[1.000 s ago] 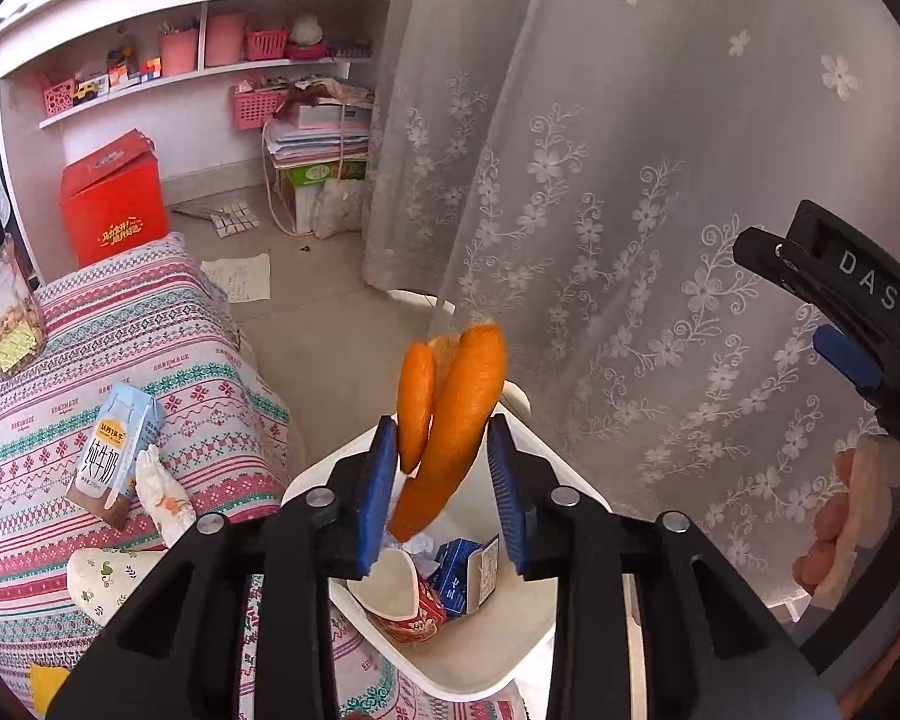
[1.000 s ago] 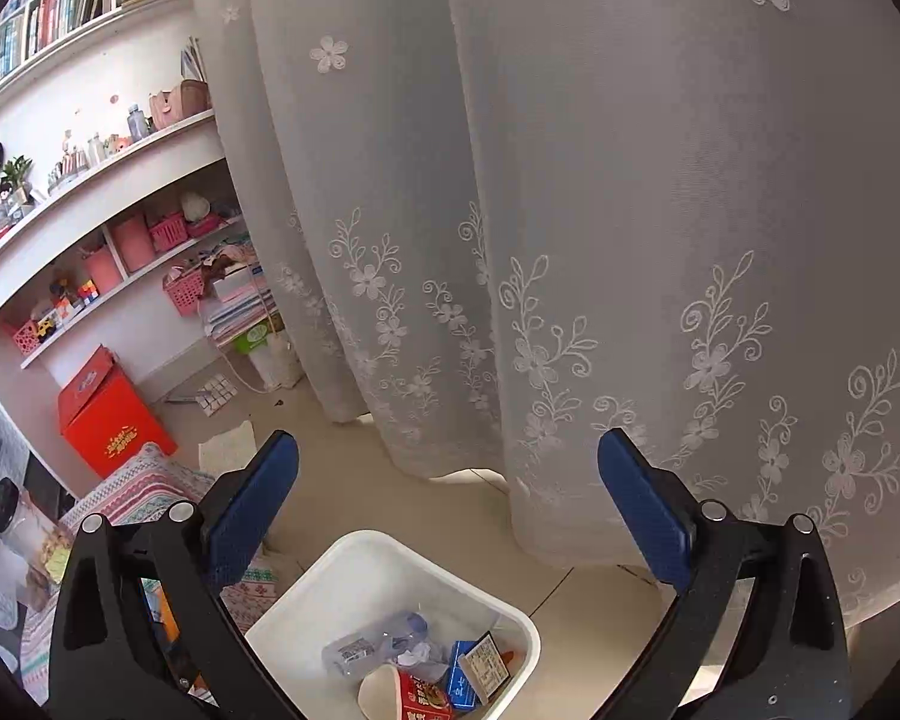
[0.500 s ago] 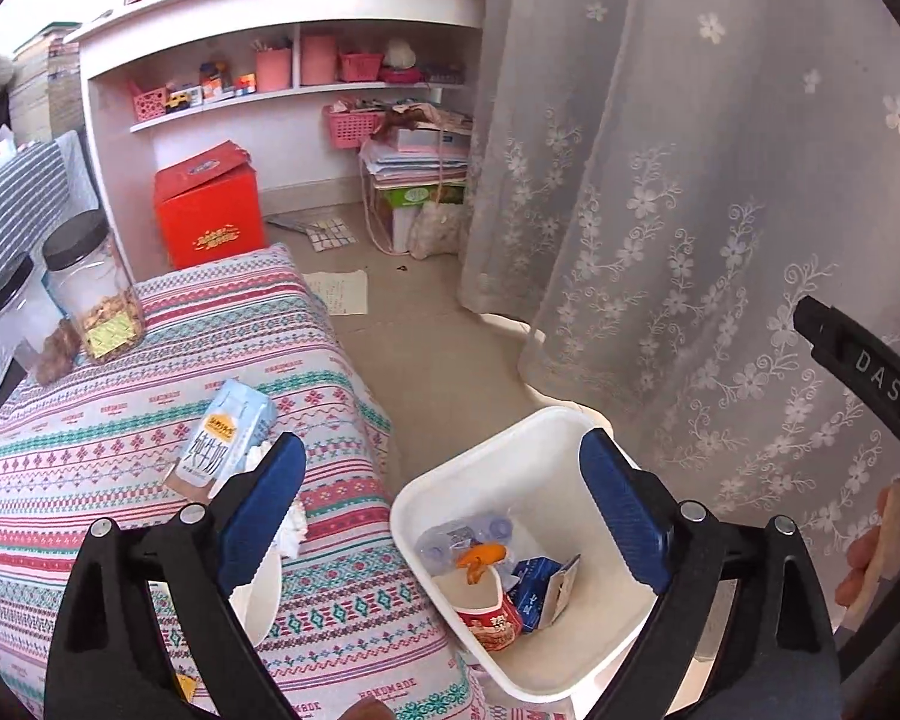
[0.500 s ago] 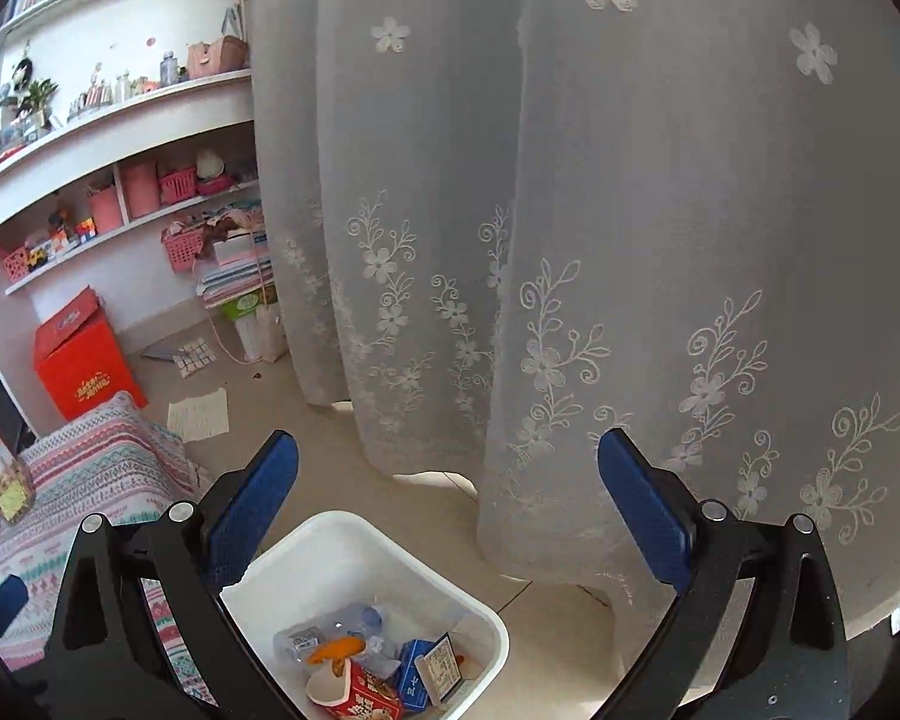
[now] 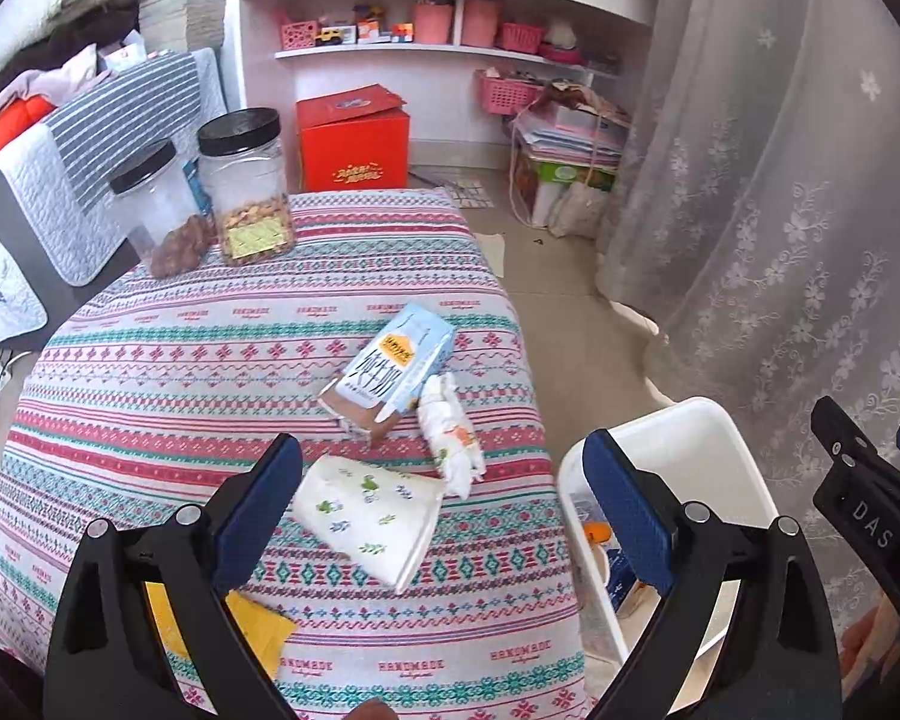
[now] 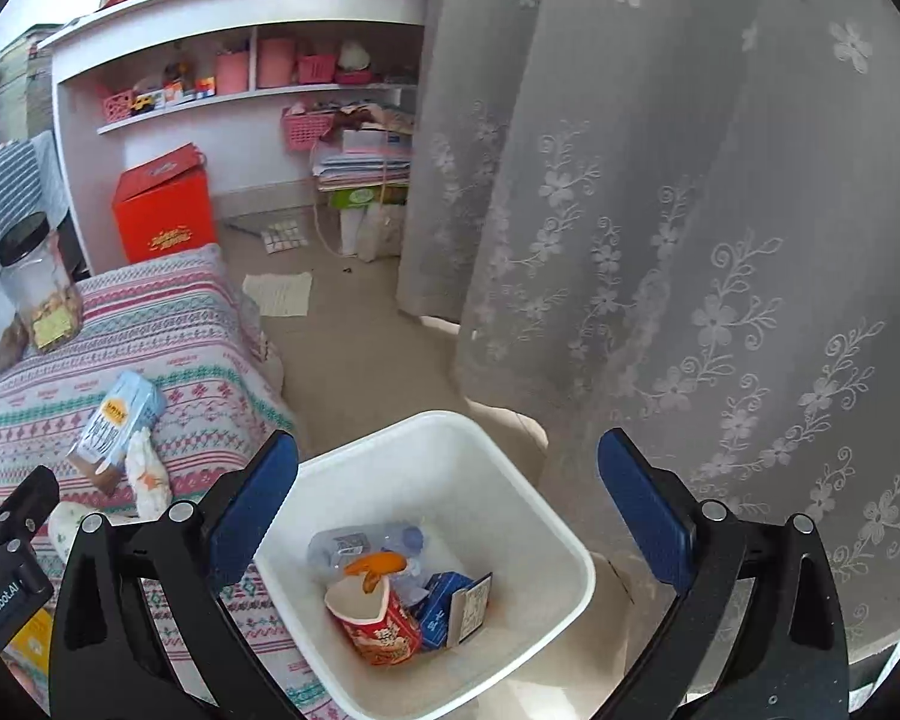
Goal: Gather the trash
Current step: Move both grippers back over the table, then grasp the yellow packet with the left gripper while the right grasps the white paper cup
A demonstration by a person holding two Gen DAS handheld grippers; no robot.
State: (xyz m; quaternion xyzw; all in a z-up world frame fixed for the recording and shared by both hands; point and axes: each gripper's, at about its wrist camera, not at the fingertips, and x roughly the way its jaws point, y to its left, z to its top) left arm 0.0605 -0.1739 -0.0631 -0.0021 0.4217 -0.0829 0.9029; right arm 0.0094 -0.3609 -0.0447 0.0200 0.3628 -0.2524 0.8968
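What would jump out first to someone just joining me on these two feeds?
Probably the white bin on the floor beside the table, holding a red paper cup, orange peel, a blue carton and a plastic bottle. Next, the striped tablecloth with litter left: a milk carton, a crumpled tissue and a printed paper cup between the open left gripper fingers.

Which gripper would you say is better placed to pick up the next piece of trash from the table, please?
Left. The left gripper is open over the paper cup on the tablecloth, while the right gripper hangs open above the bin.
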